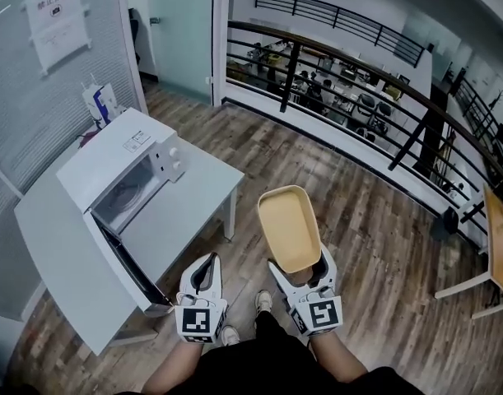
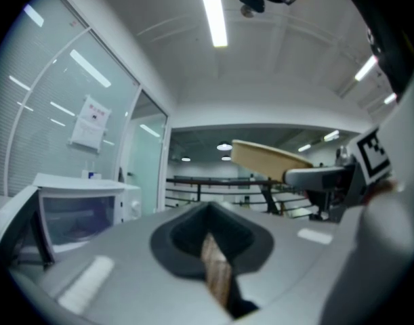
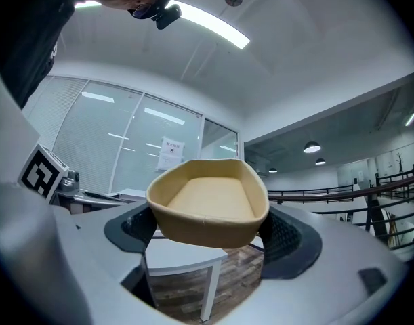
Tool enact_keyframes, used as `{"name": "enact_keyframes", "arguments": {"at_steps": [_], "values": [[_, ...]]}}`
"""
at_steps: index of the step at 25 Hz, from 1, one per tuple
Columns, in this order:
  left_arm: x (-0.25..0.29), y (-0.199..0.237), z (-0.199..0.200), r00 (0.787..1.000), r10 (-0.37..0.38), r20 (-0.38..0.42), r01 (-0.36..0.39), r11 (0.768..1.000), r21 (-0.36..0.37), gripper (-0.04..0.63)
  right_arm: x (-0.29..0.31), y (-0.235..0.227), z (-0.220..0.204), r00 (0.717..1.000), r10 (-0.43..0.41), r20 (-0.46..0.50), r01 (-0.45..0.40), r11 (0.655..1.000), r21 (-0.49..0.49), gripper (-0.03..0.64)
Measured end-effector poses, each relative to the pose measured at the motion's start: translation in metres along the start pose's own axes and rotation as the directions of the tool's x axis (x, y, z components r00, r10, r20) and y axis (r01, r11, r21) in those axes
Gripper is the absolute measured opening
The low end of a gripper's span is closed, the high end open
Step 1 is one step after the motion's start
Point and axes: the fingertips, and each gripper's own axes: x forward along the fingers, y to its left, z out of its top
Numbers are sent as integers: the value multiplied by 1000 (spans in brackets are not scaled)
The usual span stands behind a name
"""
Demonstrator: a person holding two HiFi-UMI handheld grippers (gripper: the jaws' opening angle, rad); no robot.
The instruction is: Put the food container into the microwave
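Observation:
A tan, empty food container (image 1: 290, 226) is held in the air over the floor, to the right of the table; my right gripper (image 1: 300, 271) is shut on its near end. In the right gripper view the food container (image 3: 208, 205) fills the middle, squeezed between the dark pads. The white microwave (image 1: 123, 169) stands on the white table (image 1: 197, 189) with its door (image 1: 95, 278) swung wide open toward me, the cavity showing. My left gripper (image 1: 201, 277) is shut and empty, just off the door's right edge. The microwave (image 2: 81, 205) appears at the left in the left gripper view.
A black railing (image 1: 374, 97) runs along the far side of the wooden floor, with a lower level beyond it. A frosted glass wall (image 1: 37, 81) stands behind the microwave. A wooden desk edge (image 1: 498, 245) is at the far right. My shoes (image 1: 263, 301) show below.

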Motion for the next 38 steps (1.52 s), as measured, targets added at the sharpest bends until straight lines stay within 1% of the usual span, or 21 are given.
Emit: {"name": "enact_keyframes", "arguments": {"at_steps": [4, 6, 9, 14, 21, 25, 28, 32, 35, 38], "values": [[11, 19, -3, 999, 45, -8, -45, 999, 6, 6, 33, -6, 0, 999, 36, 17, -36, 999, -14, 476], [20, 28, -4, 997, 72, -13, -72, 997, -5, 6, 50, -13, 0, 998, 51, 22, -51, 999, -16, 476], [37, 44, -8, 992, 125, -18, -125, 992, -10, 6, 81, -25, -5, 997, 74, 27, -74, 997, -11, 476], [72, 71, -10, 977, 209, -35, -210, 978, -8, 6, 134, -44, -13, 991, 130, 30, -130, 991, 1, 476], [112, 99, -13, 945, 321, -55, -323, 946, -26, 6, 201, -61, -26, 973, 229, 33, -229, 973, 3, 476], [126, 110, -10, 922, 383, -52, -385, 921, -49, 6, 228, -59, -44, 955, 295, 3, -295, 955, 23, 476], [127, 118, -14, 899, 432, -72, -435, 899, -45, 6, 240, -49, -55, 935, 355, -11, -354, 934, 52, 476], [117, 130, -23, 857, 506, -98, -512, 858, -38, 6, 252, -28, -61, 896, 444, -11, -442, 895, 58, 476], [106, 144, -33, 827, 548, -125, -555, 831, -34, 6, 261, -6, -73, 868, 496, -25, -493, 867, 74, 476], [92, 160, -45, 796, 586, -150, -597, 802, -34, 6, 269, 19, -83, 835, 549, -41, -545, 834, 87, 476]]}}
